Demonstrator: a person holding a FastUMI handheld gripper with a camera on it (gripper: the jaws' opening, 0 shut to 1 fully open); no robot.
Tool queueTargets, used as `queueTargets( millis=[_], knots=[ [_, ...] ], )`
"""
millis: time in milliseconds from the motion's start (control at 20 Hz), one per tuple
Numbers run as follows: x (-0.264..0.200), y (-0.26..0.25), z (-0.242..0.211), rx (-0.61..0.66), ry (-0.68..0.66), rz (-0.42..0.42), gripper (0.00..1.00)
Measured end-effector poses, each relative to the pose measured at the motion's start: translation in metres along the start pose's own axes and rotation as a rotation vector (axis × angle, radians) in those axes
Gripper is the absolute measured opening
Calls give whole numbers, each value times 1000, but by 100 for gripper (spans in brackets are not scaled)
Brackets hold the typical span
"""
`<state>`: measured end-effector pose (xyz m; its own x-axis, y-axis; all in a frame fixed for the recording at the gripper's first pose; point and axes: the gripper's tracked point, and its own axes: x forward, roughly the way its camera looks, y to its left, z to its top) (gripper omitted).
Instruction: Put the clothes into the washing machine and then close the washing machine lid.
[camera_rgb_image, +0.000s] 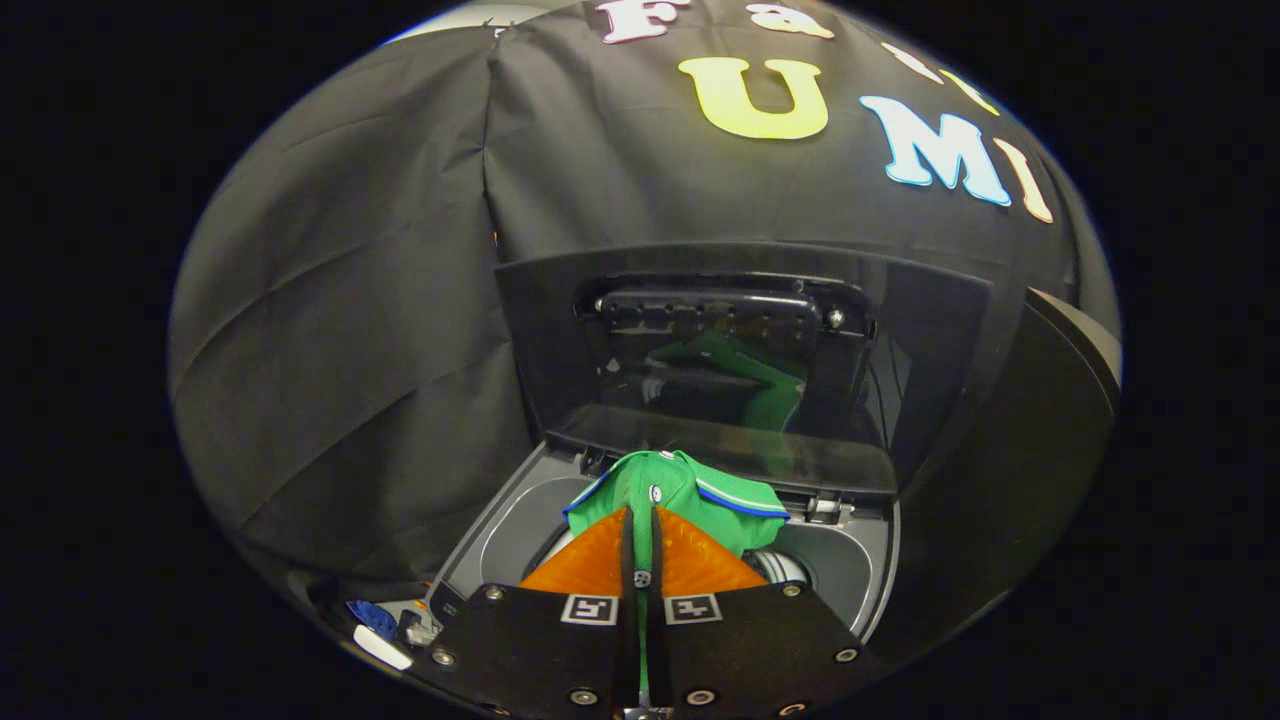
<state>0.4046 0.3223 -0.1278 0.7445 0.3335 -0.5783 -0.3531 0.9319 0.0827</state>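
A green garment (690, 495) with blue and white trim hangs bunched from my gripper (641, 520), whose two fingers are pressed together on its cloth. It hovers over the round opening of the top-loading washing machine (510, 535), just above the drum (785, 568). The dark glossy lid (740, 360) stands upright behind the opening, and the green cloth is mirrored in it. The garment's lower part is hidden behind the fingers.
Black cloth walls rise close behind and to the left of the machine. A dark curved object (1070, 340) stands at the right of the lid. Small blue and white items (380, 630) lie by the machine's front left corner.
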Motion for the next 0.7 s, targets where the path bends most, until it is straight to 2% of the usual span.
queueTargets(
  millis=[300,350,400,450,700],
  knots=[
    [6,0,-36,10,76,-16,9],
    [7,1,-39,12,88,-9,11],
    [8,-1,-40,9,89,-12,19],
    [5,-4,-40,5,88,-18,21],
    [-2,-12,-46,10,67,-43,97]
  ],
)
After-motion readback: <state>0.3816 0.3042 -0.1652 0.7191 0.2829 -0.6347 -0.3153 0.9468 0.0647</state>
